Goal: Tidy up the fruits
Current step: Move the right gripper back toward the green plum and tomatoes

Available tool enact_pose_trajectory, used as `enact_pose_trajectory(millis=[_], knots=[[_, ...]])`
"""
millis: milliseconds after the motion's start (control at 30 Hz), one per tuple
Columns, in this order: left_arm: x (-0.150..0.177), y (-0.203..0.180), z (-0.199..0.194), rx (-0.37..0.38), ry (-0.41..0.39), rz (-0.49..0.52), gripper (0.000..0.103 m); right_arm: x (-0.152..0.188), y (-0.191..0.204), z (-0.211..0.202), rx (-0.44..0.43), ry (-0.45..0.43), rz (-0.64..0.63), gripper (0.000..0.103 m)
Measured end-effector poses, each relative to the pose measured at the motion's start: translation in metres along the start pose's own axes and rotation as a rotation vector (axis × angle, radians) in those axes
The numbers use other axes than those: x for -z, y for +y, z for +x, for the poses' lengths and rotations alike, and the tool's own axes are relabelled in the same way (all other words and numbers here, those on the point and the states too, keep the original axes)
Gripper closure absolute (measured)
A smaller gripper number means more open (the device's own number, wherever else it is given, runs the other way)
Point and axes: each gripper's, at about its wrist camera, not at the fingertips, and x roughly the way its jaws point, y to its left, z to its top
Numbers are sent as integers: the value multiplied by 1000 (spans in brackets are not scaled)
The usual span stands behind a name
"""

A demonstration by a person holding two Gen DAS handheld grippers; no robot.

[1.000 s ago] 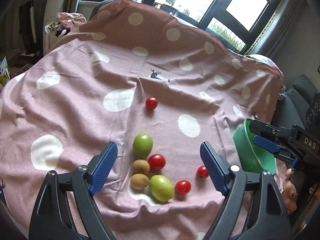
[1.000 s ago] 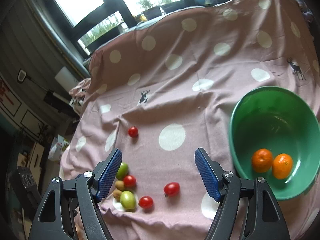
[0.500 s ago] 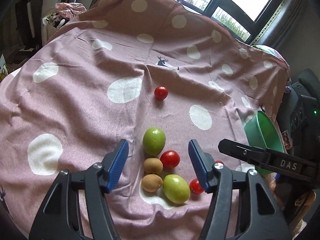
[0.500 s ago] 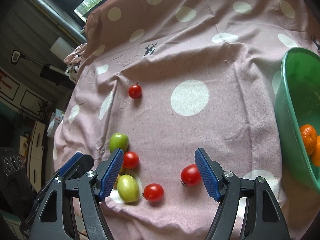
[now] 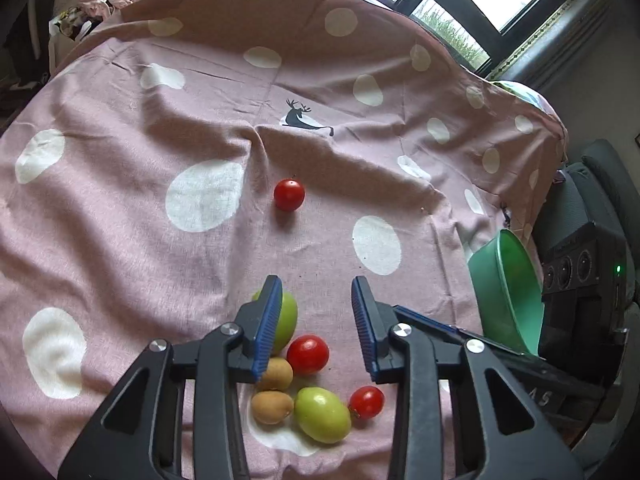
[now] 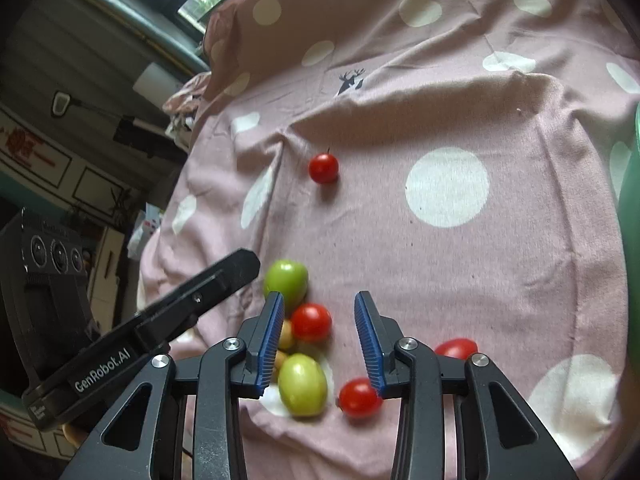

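Observation:
A cluster of fruit lies on the pink spotted cloth (image 5: 120, 208): two green fruits (image 5: 322, 414), two small brown fruits (image 5: 272, 406) and red tomatoes (image 5: 308, 354). One tomato (image 5: 289, 195) sits alone farther back. My left gripper (image 5: 316, 292) hovers over the cluster, its jaws closing with a gap and only cloth at the tips. My right gripper (image 6: 320, 304) is also closing, with a red tomato (image 6: 311, 322) between its fingers but not pressed. A green fruit (image 6: 286, 280) lies just beyond its left finger. Another tomato (image 6: 456, 348) peeks out behind the right finger.
A green bowl (image 5: 506, 292) stands at the cloth's right edge; only its rim (image 6: 632, 216) shows in the right wrist view. The left gripper's black finger (image 6: 224, 276) reaches in beside the cluster. Windows, furniture and clutter surround the cloth.
Both grippers have come forward and down over the fruit cluster, and both pairs of jaws have narrowed a lot. The bowl has slid almost out of the right wrist view.

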Motion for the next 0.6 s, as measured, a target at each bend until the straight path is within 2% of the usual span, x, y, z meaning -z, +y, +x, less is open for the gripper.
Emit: enact_pose_trajectory(millis=[133, 267, 433, 600], knots=[[8, 2, 7, -44, 13, 18, 69, -14, -15, 7, -103, -10, 116, 64], [12, 0, 16, -92, 31, 55, 69, -22, -11, 21, -159, 15, 134, 64], [13, -2, 23, -91, 46, 62, 69, -25, 2, 51, -123, 117, 117, 64], [14, 0, 23, -91, 40, 52, 69, -31, 7, 67, -110, 159, 85, 64]])
